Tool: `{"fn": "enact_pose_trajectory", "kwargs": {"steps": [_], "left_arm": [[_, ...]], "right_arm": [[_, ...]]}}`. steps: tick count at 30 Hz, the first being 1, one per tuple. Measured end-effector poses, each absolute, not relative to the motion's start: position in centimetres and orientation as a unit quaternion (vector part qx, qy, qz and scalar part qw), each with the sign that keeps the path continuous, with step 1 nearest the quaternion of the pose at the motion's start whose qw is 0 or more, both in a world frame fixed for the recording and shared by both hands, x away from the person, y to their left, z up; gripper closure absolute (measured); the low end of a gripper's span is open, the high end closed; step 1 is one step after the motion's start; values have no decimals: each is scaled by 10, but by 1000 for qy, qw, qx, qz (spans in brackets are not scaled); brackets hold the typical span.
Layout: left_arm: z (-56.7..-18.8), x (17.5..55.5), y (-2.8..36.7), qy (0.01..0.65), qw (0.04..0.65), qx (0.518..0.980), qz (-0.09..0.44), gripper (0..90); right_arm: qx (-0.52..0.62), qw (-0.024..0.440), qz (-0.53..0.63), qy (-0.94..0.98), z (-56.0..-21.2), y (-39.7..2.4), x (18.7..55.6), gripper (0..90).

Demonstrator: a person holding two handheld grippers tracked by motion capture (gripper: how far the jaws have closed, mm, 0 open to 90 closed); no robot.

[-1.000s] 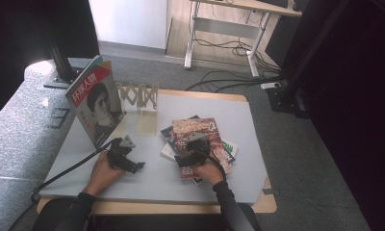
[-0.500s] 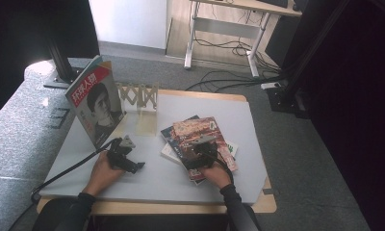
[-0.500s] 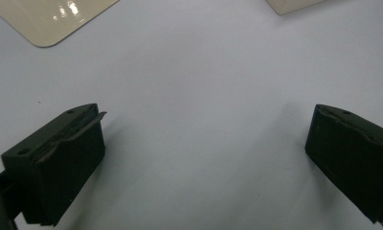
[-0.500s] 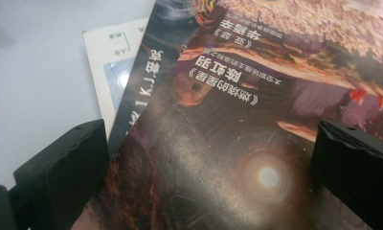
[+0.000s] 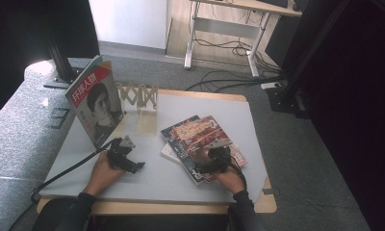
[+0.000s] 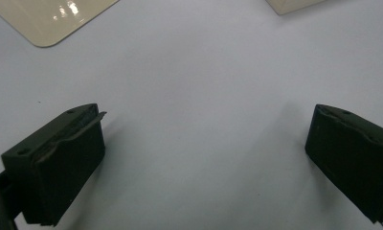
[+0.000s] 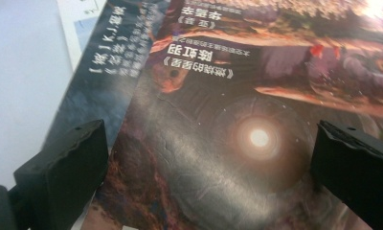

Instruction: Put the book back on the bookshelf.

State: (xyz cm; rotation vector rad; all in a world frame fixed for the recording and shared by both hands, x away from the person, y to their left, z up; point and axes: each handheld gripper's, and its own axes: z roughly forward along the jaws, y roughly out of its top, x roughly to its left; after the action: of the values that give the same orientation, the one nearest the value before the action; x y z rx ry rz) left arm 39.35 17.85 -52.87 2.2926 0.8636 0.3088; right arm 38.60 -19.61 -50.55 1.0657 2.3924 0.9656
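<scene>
From the high view, the right claw (image 5: 213,155) sits over the top magazine (image 5: 200,134) of a small pile at the near right of the surface (image 5: 157,178); the left claw (image 5: 124,156) rests on bare surface at the near left, beside a standing magazine (image 5: 95,103); in the left gripper view, the left claw (image 6: 204,153) is wide open and holds nothing; in the right gripper view, the right claw (image 7: 208,167) is wide open over the shiny cover (image 7: 237,120), not pinching it; the magazine looks thin, light, floppy and slippery, so I think a near edge is the best place to pinch.

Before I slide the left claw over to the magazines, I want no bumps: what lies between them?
Only bare table mat between the left claw and the magazines, high view.
</scene>
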Motion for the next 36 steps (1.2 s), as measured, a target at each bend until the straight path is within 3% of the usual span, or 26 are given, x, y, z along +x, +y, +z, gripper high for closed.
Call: {"fn": "enact_pose_trajectory", "kwargs": {"steps": [4,8,20,36], "left_arm": [[-529,394,179,330,330,877,118,0],[-529,394,179,330,330,876,118,0],[-529,394,179,330,330,876,118,0],[-529,393,179,332,330,876,117,0]], "right_arm": [[374,171,338,847,-504,-197,386,0],[369,143,354,847,-498,-202,388,60],[392,179,330,840,-491,-222,430,0],[416,172,329,830,-500,-234,482,0]]}}
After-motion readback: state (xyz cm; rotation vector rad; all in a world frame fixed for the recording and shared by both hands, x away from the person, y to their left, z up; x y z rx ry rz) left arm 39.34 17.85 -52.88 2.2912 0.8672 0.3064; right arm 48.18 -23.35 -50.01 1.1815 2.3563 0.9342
